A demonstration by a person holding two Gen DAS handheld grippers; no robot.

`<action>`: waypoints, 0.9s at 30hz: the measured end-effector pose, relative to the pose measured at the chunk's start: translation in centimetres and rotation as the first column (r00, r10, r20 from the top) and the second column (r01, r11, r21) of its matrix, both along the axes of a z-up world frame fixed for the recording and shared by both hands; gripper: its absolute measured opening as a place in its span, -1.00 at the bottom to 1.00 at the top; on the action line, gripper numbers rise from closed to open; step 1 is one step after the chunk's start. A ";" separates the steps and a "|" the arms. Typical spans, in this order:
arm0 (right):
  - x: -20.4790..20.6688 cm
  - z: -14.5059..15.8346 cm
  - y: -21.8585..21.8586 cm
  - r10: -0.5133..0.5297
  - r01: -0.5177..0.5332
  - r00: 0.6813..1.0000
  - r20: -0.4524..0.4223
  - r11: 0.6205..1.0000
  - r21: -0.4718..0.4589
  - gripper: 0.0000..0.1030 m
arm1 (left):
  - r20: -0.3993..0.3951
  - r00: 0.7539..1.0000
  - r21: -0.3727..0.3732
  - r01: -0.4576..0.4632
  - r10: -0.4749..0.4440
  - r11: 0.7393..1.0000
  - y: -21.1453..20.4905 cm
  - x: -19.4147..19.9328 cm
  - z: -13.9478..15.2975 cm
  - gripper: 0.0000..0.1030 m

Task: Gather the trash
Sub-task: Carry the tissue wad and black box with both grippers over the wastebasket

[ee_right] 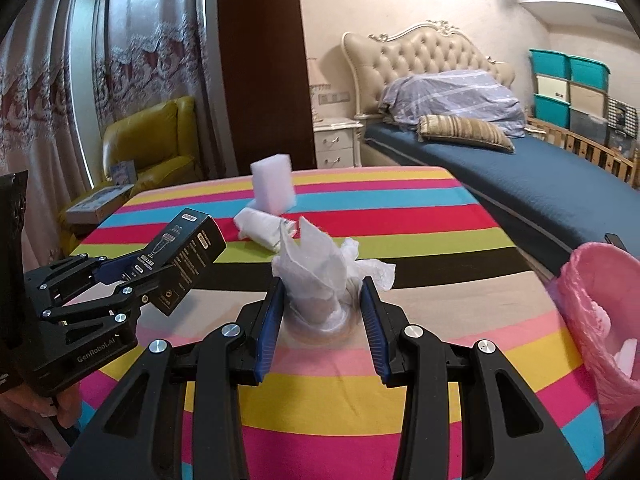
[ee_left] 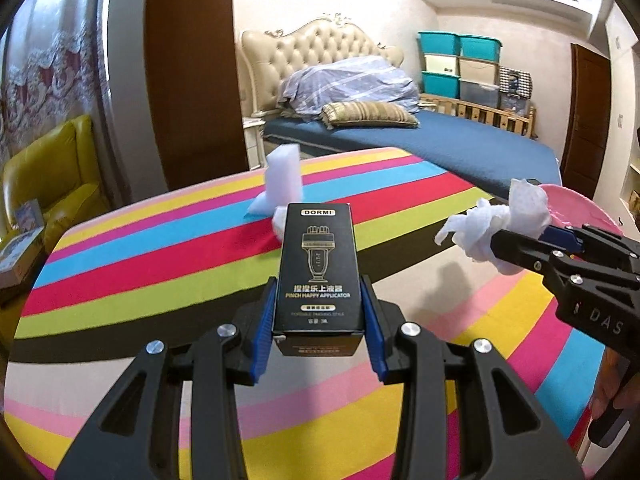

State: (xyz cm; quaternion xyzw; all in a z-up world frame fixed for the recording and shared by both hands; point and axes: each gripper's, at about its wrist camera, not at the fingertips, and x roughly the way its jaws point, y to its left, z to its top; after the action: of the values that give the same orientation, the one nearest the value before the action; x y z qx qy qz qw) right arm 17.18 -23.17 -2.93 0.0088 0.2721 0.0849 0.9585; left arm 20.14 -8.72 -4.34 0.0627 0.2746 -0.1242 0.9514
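My left gripper (ee_left: 319, 304) is shut on a black carton (ee_left: 318, 268) printed with gold lettering, held upright above the striped tablecloth (ee_left: 140, 264). The same carton (ee_right: 188, 256) and left gripper (ee_right: 132, 280) show at the left of the right wrist view. My right gripper (ee_right: 322, 300) is shut on a crumpled white tissue wad (ee_right: 320, 268); in the left wrist view that wad (ee_left: 496, 224) sits at the right gripper (ee_left: 516, 244) tips. A pink-lined trash bin (ee_right: 592, 320) stands at the table's right edge, with its rim (ee_left: 576, 208) just behind the wad.
A white foam block (ee_right: 274, 184) and a rolled white paper (ee_right: 260, 230) lie further back on the table. Beyond the table are a bed (ee_right: 540, 176), a yellow armchair (ee_right: 156, 140), a nightstand (ee_right: 336, 140) and stacked storage boxes (ee_left: 460, 64).
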 end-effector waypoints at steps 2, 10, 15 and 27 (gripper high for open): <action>-0.3 0.3 -0.7 -0.018 0.018 1.000 0.015 1.000 0.003 -0.26 | 0.007 1.000 0.001 0.015 -0.015 1.000 -0.5 0.0 0.2 -0.26; -1.6 0.8 -3.5 -0.088 0.088 0.995 0.051 0.996 0.016 -0.26 | 0.051 0.995 0.006 0.081 -0.081 0.997 -2.9 0.1 0.9 -0.26; -2.2 0.9 -5.2 -0.125 0.124 0.990 0.065 0.992 0.020 -0.26 | 0.061 0.991 0.008 0.119 -0.119 0.993 -4.4 0.2 1.0 -0.26; -3.9 1.4 -10.9 -0.261 0.259 0.958 0.115 0.965 0.036 -0.26 | 0.103 0.964 0.036 0.245 -0.247 0.969 -8.7 -0.3 1.3 -0.26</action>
State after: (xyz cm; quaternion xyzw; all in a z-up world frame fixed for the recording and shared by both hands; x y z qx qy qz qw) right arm 13.29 -34.07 -1.51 0.0490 0.2102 -0.0386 0.9757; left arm 19.80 -17.46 -2.99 0.1138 0.2150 -0.2346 0.9412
